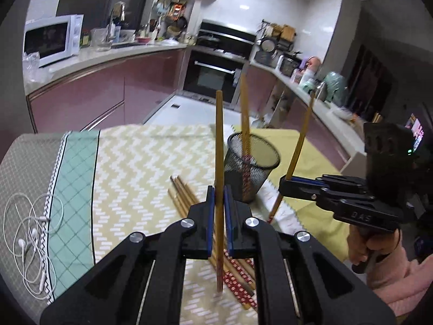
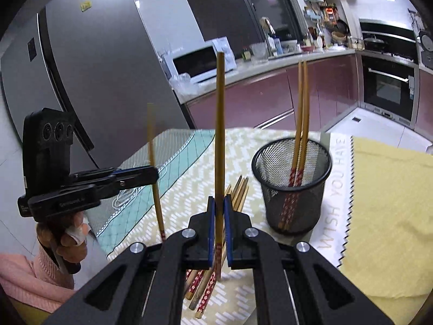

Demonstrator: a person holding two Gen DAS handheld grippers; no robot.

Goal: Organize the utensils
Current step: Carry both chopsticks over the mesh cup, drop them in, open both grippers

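Chopsticks upright in both grippers beside the mesh cup.
Left gripper (image 1: 219, 197) is clamped on one chopstick (image 1: 219, 146); right gripper (image 2: 219, 208) clamps another chopstick (image 2: 219, 124). Ahead and right of the right gripper, the cup (image 2: 292, 187) holds two chopsticks (image 2: 301, 113). Loose chopsticks (image 2: 239, 192) lie on the cloth (image 2: 189, 189) under both grippers.

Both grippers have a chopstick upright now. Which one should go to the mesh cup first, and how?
Probably the right gripper: carry its chopstick across over the mesh cup and lower it beside the two already standing there. The cup looks nearer to it than to the left gripper, which also holds a chopstick.
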